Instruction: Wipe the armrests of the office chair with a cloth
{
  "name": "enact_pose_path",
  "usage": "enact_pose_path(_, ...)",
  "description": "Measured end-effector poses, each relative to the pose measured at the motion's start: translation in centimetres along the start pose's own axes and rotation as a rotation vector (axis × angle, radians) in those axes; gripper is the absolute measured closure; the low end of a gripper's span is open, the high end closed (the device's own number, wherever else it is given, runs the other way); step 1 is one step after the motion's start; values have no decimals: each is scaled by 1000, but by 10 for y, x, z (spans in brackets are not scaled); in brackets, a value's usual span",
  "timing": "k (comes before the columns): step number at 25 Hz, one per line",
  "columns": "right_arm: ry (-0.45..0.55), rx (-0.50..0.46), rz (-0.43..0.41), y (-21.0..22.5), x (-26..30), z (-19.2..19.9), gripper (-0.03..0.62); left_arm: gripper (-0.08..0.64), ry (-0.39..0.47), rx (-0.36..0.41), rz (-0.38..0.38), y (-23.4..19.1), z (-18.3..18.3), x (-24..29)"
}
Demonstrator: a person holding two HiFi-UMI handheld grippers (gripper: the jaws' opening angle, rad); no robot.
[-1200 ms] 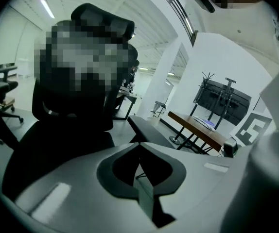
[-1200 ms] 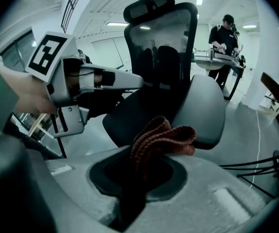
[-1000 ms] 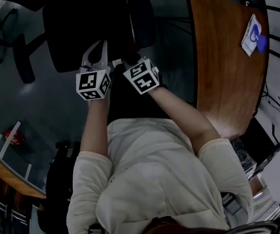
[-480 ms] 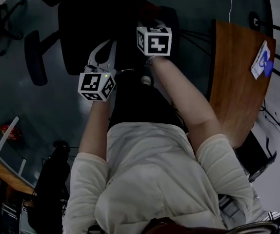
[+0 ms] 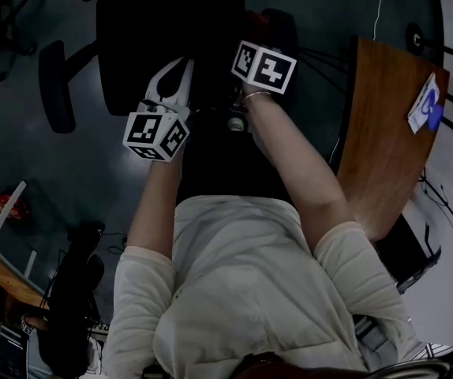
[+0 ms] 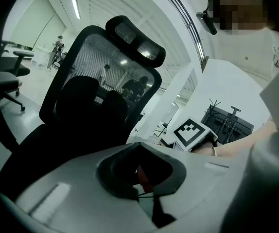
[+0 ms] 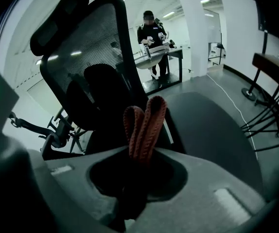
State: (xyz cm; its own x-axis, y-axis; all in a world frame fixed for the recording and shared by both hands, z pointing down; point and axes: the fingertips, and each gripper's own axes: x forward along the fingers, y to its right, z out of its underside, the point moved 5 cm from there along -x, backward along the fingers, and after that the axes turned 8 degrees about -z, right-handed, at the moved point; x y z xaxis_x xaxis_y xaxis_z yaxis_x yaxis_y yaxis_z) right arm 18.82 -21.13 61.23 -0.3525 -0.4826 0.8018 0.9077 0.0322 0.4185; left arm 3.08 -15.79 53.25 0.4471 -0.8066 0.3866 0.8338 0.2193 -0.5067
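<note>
My right tongs (image 7: 137, 166) gripped the rust-red knitted cloth (image 7: 144, 125) at the armrest (image 5: 284, 24) of the black mesh office chair (image 7: 95, 47), wipe-ready; left tongs (image 6: 142, 171) closed, empty.

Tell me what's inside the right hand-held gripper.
A folded reddish cloth is pinched in the right hand-held gripper, two loops sticking out. Its lower part is hidden between the jaws.

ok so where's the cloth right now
The reddish cloth is pinched in the right gripper, sticking up in the right gripper view, with the office chair backrest behind it.
</note>
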Motion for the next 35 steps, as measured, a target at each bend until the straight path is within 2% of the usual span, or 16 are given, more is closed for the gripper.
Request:
enact_pose_path(8,-32,-3,-75,3,-37,37,545,543,7,-4,3,25,24,-15)
enact_pose_path(16,-96,-32,-104,7,-68,92,545,543,-11,-14,-68,52,62,-49)
enact_pose_path(21,-131,39,-124,22,-86,125,545,543,-19,-23,-76,65,81,-65)
enact_pose_path(24,-152,101,-106,43,-96,144,545,543,-21,-23,-76,71,87,-68)
enact_pose_path(26,-159,99,-81,59,-104,154,545,543,-25,-21,-71,75,92,-68)
enact_pose_path(32,-157,20,2,102,-128,153,545,543,-60,16,-59,86,99,-58)
enact_pose_path(35,-164,-53,41,118,-143,140,545,543,-94,43,-28,93,97,-44)
